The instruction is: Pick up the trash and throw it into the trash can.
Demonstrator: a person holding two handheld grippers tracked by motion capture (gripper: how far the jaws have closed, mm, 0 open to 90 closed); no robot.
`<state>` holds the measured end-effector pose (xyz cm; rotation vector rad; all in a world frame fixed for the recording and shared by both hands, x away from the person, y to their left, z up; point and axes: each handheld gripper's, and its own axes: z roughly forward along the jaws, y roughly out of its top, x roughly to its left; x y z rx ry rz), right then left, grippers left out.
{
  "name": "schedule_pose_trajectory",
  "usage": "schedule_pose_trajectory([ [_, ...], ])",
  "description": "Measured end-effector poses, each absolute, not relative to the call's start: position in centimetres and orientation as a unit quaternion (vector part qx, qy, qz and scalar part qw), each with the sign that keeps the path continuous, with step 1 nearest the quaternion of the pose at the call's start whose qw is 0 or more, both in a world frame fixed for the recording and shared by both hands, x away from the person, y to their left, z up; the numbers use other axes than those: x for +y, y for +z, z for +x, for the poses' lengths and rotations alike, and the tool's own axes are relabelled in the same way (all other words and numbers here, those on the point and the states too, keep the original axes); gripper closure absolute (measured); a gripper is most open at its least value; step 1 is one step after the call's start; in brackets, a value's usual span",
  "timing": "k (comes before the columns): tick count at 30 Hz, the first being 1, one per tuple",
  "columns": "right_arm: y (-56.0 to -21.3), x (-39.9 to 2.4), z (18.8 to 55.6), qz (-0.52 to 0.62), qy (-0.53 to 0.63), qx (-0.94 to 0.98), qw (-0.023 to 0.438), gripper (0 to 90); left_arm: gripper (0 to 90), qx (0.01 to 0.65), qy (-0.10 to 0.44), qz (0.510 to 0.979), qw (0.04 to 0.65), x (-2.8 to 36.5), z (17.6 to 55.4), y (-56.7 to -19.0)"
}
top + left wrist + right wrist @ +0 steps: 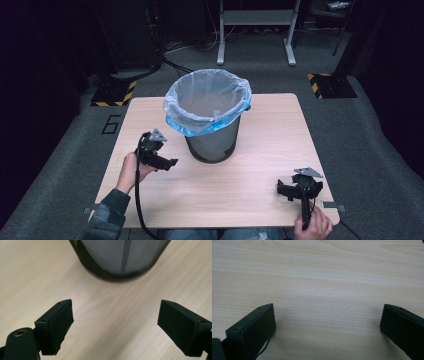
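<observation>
Mesh bin standing just ahead of left gripper, jaws wide apart, nothing between. Liner over rim seen from high view. Right gripper gaping over bare table.

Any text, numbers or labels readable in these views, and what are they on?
"6": a black outlined digit on the grey floor, left of the table, at.
Yellow and black hazard stripes, no words: on the two black floor plates and.
Bin, liner and both tools: no text seen.
</observation>
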<state>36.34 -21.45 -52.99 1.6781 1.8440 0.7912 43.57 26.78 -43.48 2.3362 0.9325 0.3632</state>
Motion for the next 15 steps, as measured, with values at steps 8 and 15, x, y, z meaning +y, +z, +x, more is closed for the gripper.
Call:
schedule_pose_trajectory([
  [8,-53.0,-21.4,36.3,0.619,0.292,0.681,0.26,0.0,7.8,0.355,0.112,0.874,0.312,27.4,42.6,-50.2],
  [15,-53.0,-21.4,36.3,0.62,0.292,0.68,0.259,0.0,1.2,0.356,0.136,0.862,0.335,27.7,42.0,-52.6],
])
